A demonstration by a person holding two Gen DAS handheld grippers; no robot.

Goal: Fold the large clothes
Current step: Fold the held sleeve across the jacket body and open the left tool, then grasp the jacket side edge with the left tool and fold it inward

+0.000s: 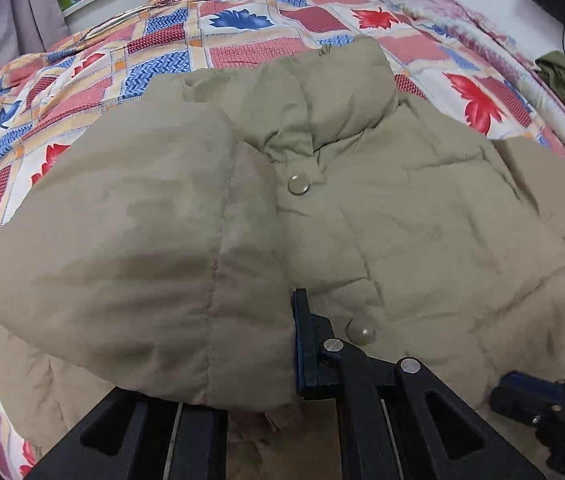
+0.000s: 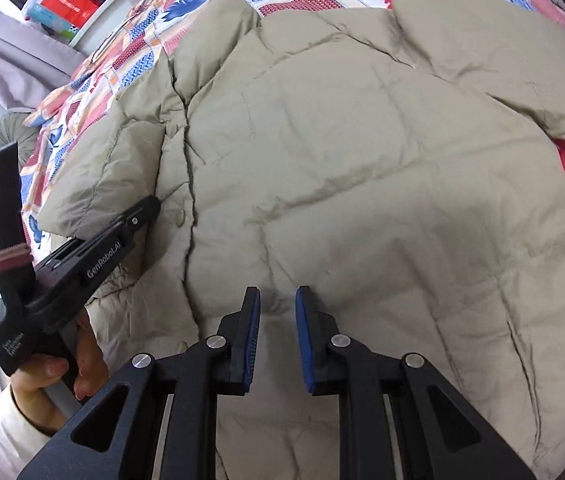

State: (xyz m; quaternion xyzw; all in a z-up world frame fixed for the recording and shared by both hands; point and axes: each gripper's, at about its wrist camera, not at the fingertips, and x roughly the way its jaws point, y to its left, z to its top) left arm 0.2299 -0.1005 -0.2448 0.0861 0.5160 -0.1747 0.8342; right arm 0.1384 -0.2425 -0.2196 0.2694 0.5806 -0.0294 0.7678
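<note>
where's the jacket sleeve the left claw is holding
In the left wrist view the sleeve lies folded over the jacket's front, left of the snap buttons, its cuff end at the left claw.

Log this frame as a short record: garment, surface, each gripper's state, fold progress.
garment: khaki puffer jacket, front up, snaps closed
surface: patterned bedspread
left gripper: shut on the sleeve, which lies across the jacket front
right gripper: open, fingers apart, over the jacket body, holding nothing
fold progress: one sleeve brought in; other sleeve still spread out
</note>
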